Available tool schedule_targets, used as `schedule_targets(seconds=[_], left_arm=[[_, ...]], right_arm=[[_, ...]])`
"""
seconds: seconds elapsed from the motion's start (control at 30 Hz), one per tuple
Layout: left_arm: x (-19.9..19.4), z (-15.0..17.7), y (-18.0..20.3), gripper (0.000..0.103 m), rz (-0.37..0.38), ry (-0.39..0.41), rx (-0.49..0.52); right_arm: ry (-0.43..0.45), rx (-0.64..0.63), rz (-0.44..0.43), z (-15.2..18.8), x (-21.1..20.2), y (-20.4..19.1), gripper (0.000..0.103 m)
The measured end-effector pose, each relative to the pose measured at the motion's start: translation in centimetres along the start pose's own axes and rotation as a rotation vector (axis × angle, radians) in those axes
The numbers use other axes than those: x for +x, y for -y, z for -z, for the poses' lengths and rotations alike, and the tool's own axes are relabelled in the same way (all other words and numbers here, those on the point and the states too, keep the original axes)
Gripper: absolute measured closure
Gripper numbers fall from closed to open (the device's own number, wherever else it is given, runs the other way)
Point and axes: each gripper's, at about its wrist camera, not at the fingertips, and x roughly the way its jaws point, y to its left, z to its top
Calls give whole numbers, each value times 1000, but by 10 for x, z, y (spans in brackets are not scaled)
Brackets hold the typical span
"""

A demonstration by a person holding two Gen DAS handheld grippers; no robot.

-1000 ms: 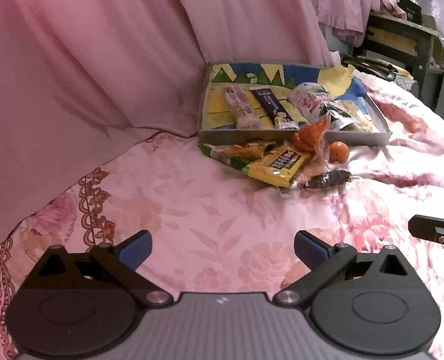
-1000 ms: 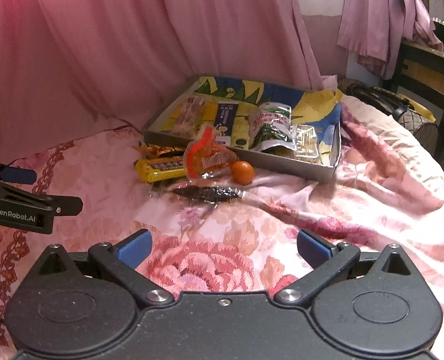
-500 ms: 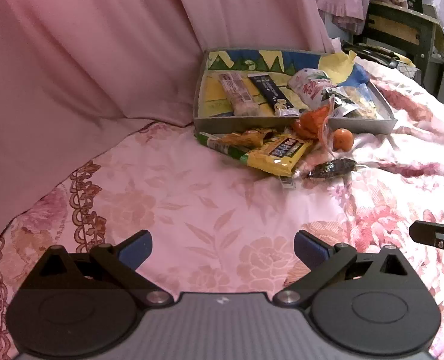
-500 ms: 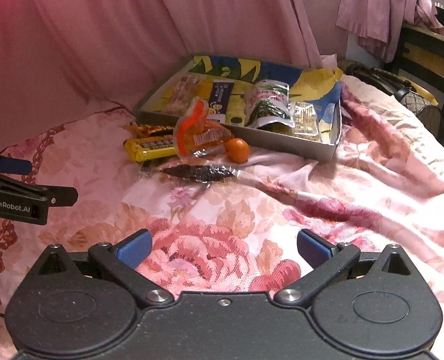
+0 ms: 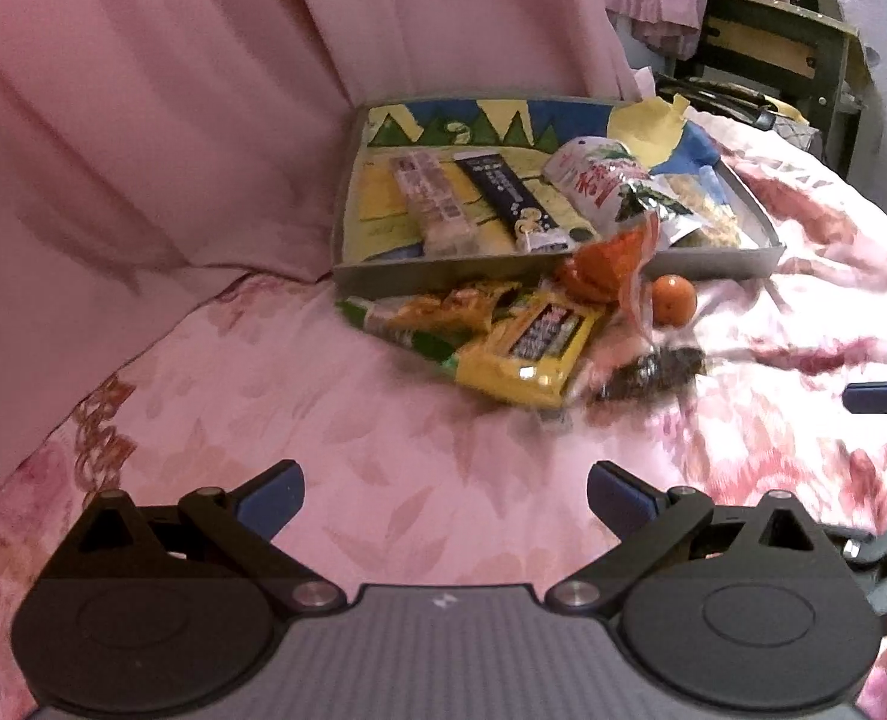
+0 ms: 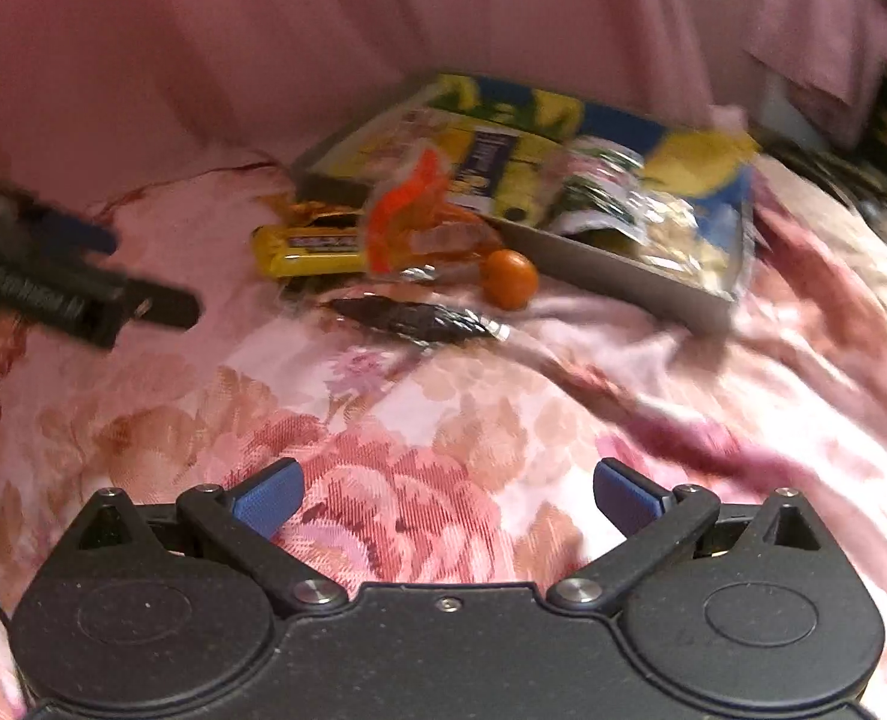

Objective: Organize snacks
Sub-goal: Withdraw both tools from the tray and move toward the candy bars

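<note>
A shallow grey tray with a blue and yellow lining lies on the floral bedspread and holds several snack packets. In front of it lie a yellow bar packet, an orange bag, a small orange fruit and a dark packet. The same loose snacks show in the right wrist view: yellow bar, orange bag, fruit, dark packet. My left gripper is open and empty, short of the pile. My right gripper is open and empty too.
A pink curtain hangs behind and left of the tray. A dark wooden shelf stands at the far right. The bedspread is wrinkled to the right of the snacks. The left gripper's body shows at the right view's left edge.
Both grippers have moved forward toward the snack pile, which now looks larger and nearer. Both stay open. The snacks have not moved.
</note>
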Motion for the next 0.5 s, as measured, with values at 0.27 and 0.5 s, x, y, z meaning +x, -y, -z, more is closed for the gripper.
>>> schedule_targets(seconds=[0.27,0.5], left_arm=[[30,-26,-3,0,84,-35,62],[53,-40,-4,0,197,-78,142]], right_arm=[[13,-65,-156,-21,26,16,1],[56,-214,-237,-38,42,18,1]])
